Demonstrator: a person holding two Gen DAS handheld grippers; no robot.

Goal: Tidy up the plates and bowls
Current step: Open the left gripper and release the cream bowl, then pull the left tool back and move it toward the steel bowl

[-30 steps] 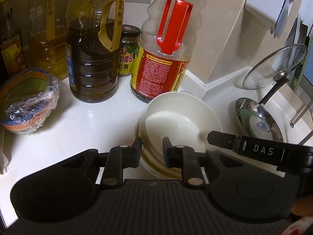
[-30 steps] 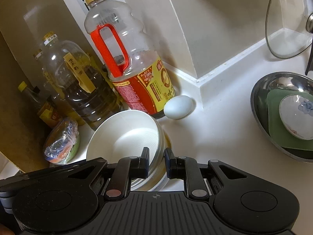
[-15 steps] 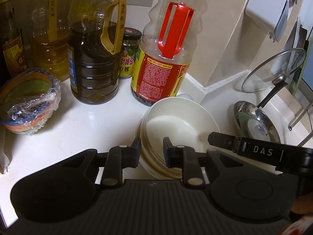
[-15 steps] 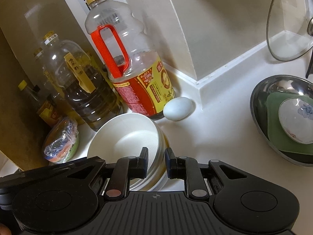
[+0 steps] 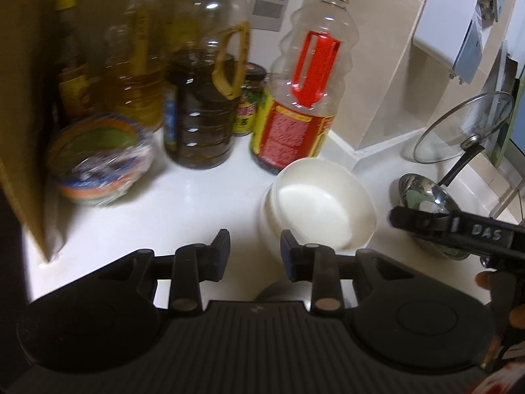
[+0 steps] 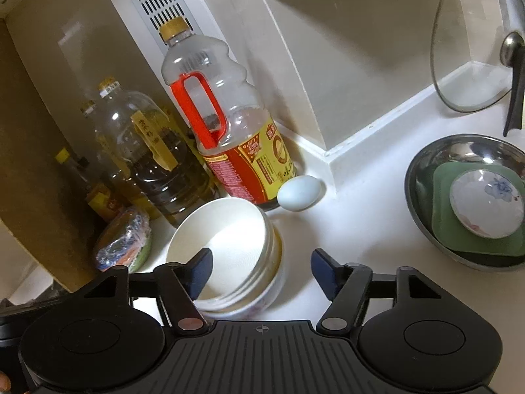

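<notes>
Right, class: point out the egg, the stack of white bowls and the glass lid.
egg [image 6: 298, 193]: right wrist view, middle of its shell.
stack of white bowls [image 6: 229, 246]: right wrist view, inside of the top bowl.
glass lid [image 5: 459, 131]: left wrist view, its glass.

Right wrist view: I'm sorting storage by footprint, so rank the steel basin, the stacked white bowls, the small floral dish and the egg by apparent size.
Largest to smallest:
1. steel basin
2. stacked white bowls, though nearer the camera, so unsure against the basin
3. small floral dish
4. egg
</notes>
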